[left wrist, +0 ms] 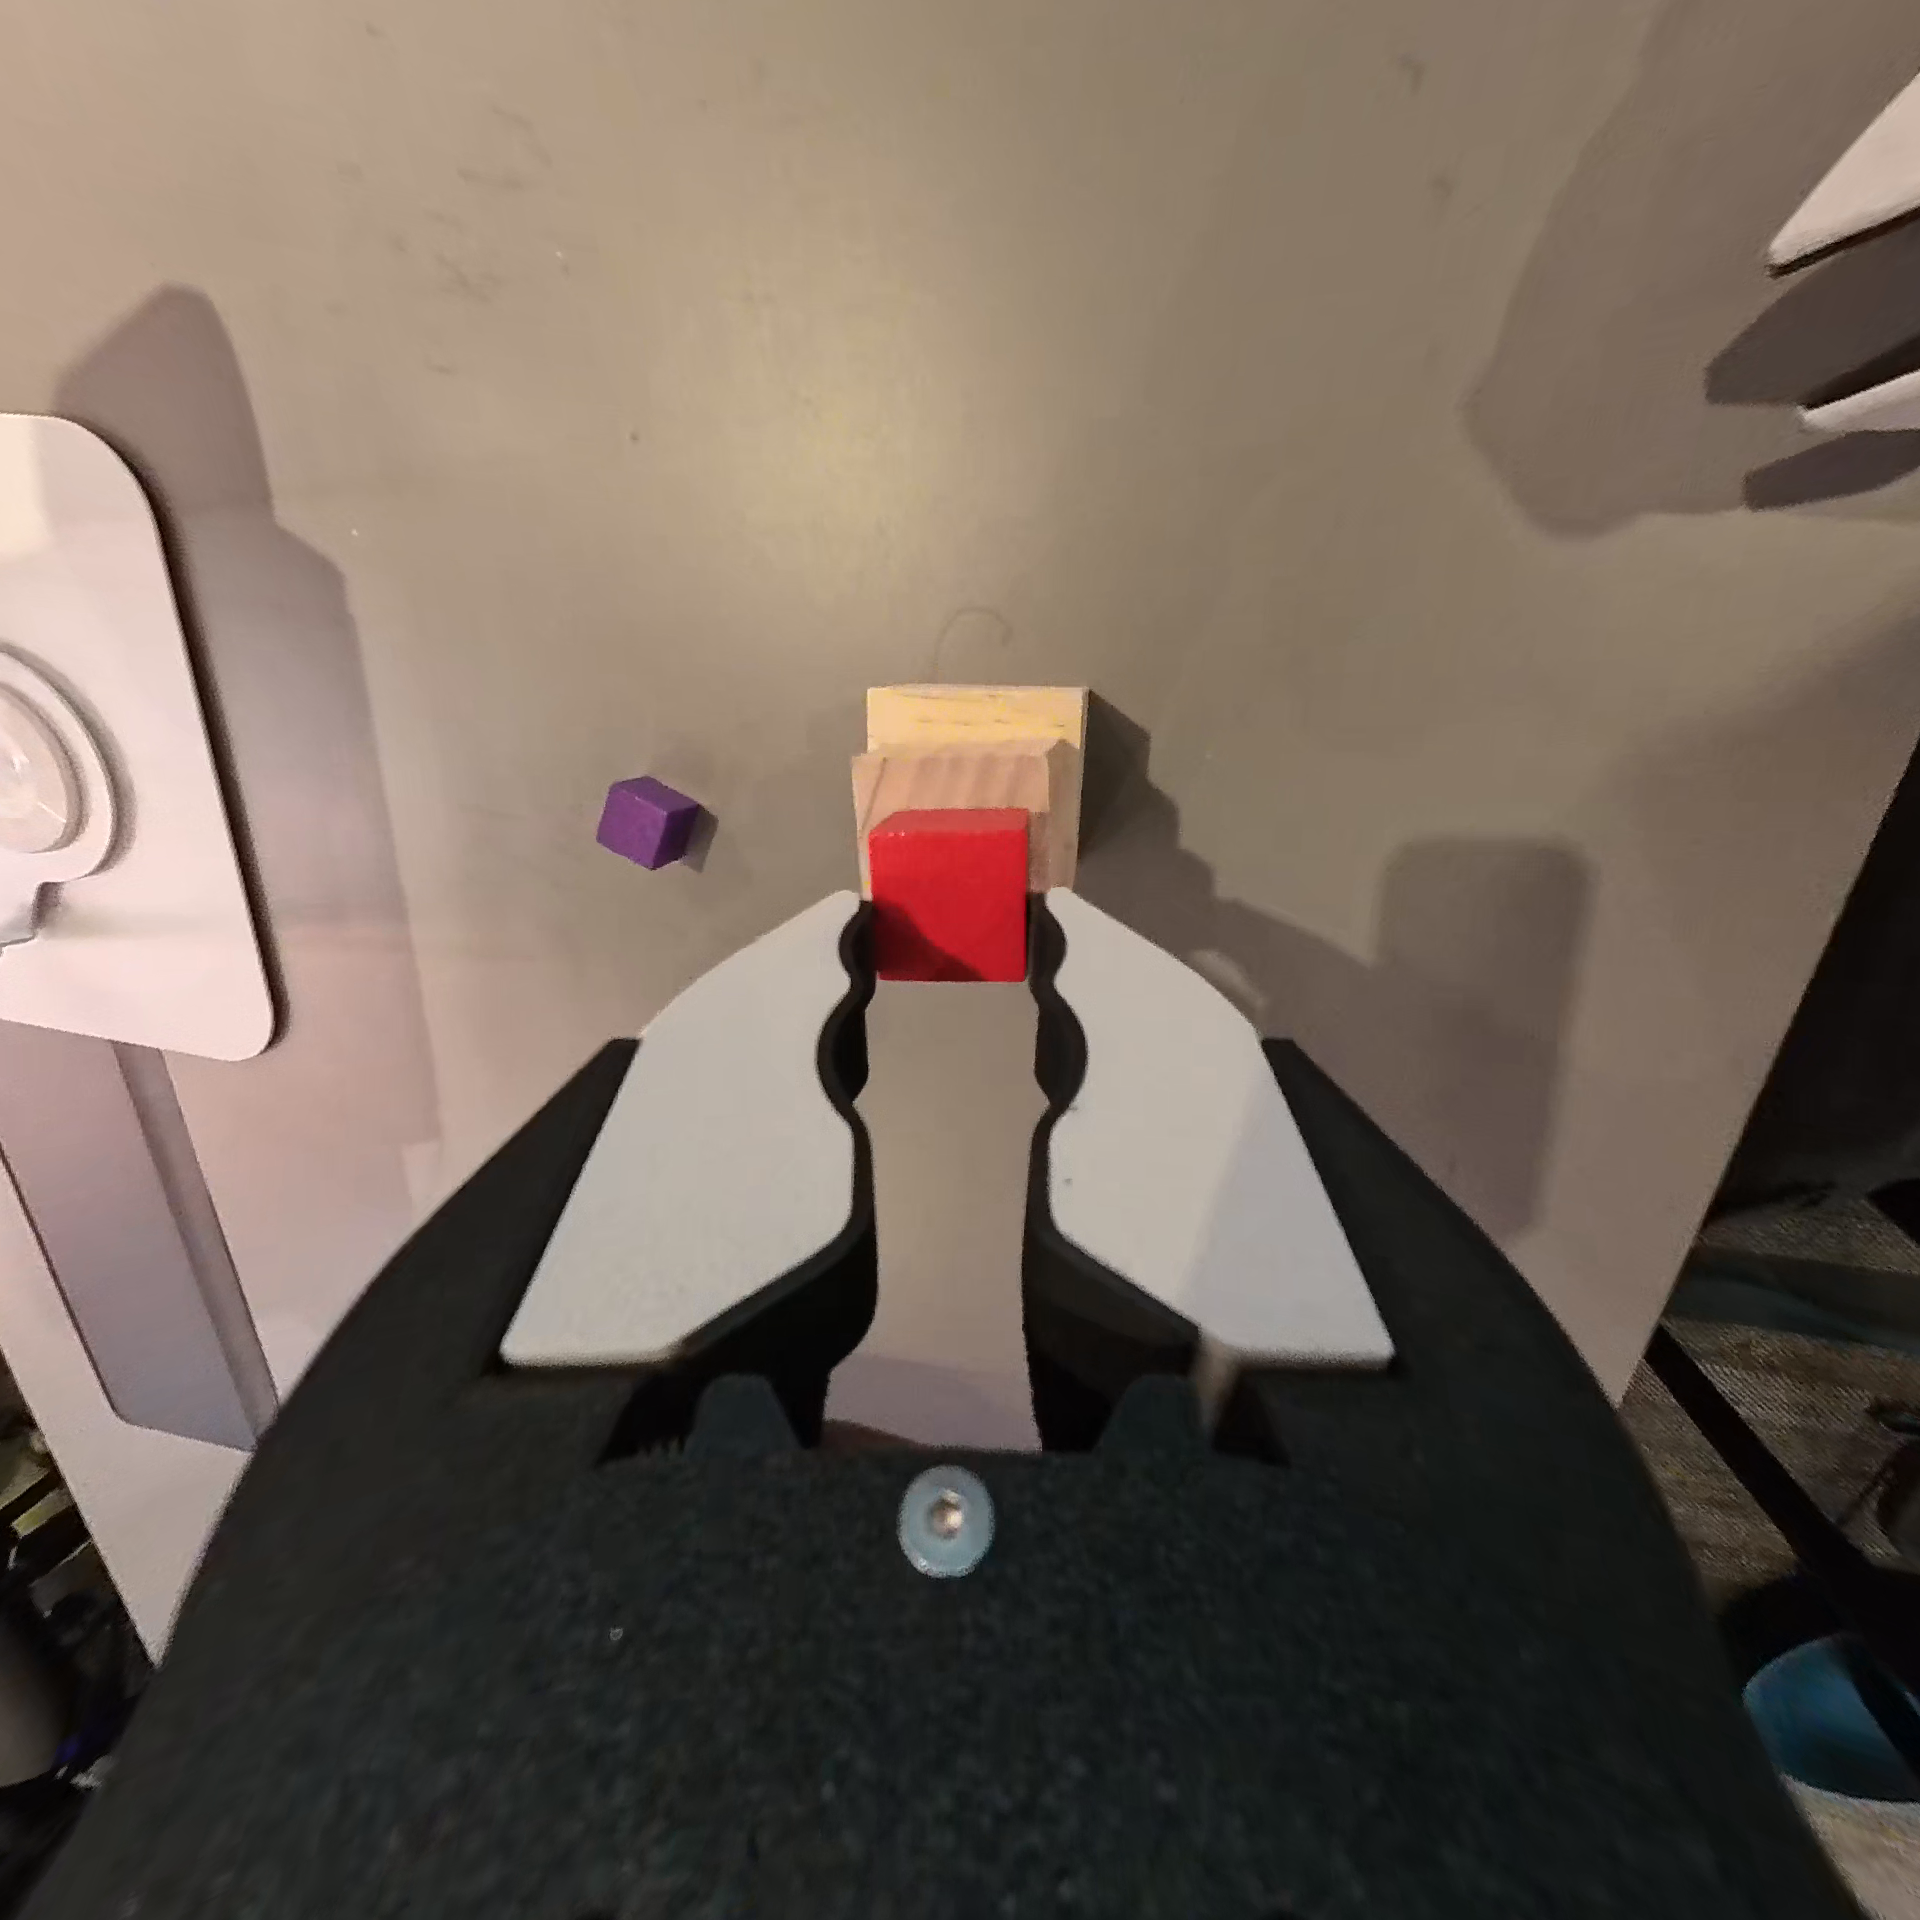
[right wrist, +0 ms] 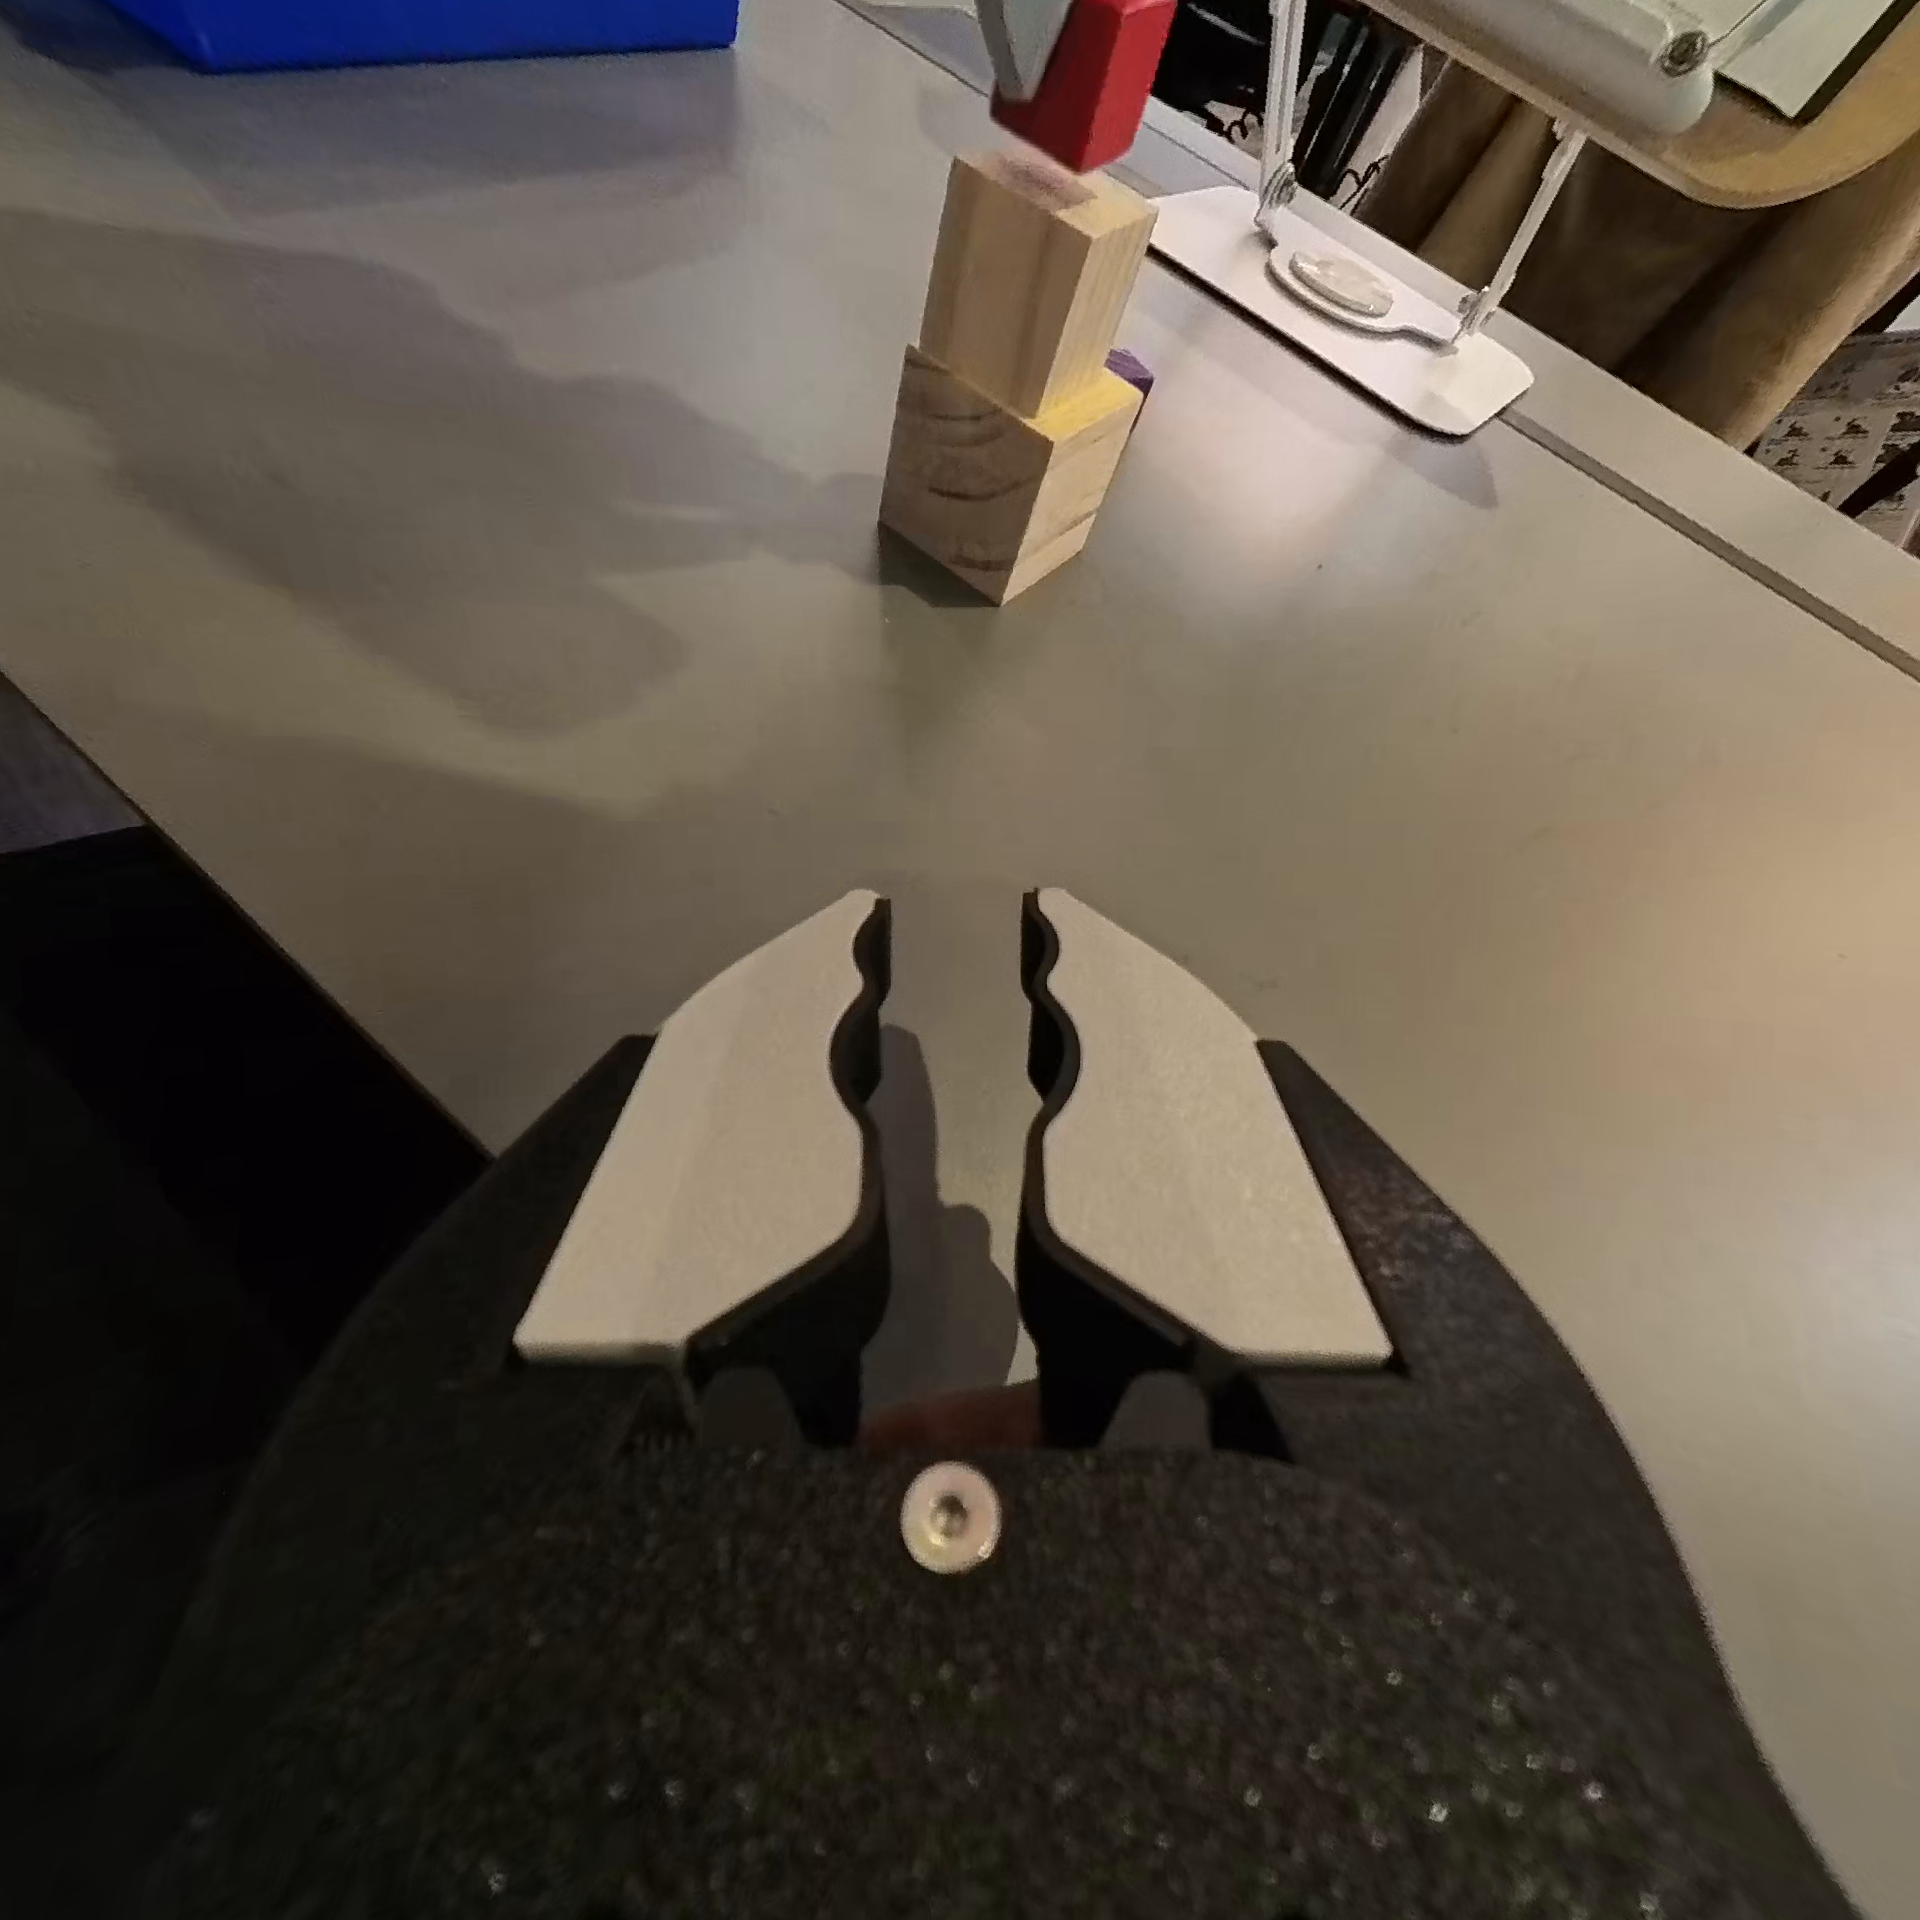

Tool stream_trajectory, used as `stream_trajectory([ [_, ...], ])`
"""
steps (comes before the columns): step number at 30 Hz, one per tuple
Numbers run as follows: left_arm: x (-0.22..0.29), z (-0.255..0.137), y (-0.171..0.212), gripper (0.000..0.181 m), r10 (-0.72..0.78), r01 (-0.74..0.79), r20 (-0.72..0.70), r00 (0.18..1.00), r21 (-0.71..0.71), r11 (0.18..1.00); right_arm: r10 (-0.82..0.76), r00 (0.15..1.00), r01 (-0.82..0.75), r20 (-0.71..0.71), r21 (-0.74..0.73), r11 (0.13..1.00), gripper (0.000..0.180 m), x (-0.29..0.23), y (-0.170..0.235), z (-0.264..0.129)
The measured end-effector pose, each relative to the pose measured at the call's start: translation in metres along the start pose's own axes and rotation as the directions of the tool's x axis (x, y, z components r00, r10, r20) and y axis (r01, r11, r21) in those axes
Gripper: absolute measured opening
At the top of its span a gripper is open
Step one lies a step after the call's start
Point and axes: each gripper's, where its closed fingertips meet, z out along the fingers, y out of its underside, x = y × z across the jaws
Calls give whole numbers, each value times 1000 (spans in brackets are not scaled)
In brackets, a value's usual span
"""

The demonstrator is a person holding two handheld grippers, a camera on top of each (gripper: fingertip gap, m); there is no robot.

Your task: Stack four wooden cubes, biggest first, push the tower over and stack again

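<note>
My left gripper (left wrist: 951,914) is shut on a red cube (left wrist: 948,894) and holds it just above a two-cube stack: a middle plain wooden cube (left wrist: 951,784) on a bigger wooden cube (left wrist: 977,712). The right wrist view shows the red cube (right wrist: 1086,83) a little above the middle cube (right wrist: 1023,270), which sits on the big cube (right wrist: 997,488). A small purple cube (left wrist: 646,823) lies on the table left of the stack; it peeks out behind the stack in the right wrist view (right wrist: 1132,374). My right gripper (right wrist: 956,935) is open and empty, low over the table, well short of the stack.
The grey table (right wrist: 1351,779) carries a white stand base (left wrist: 125,727) at the left, also seen in the right wrist view (right wrist: 1351,312). A blue box (right wrist: 416,31) stands at the far edge. The table edge (right wrist: 260,914) runs close on the right gripper's left. The gap from one gripper's tips to the other's is roughly 20 cm.
</note>
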Motion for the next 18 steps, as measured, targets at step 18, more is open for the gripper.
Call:
stream_trajectory([
  [18,6,-48,-12,67,-138,107,61,989,356,928,4,1000,-4,10,3,1000,24,-1,0,0],
])
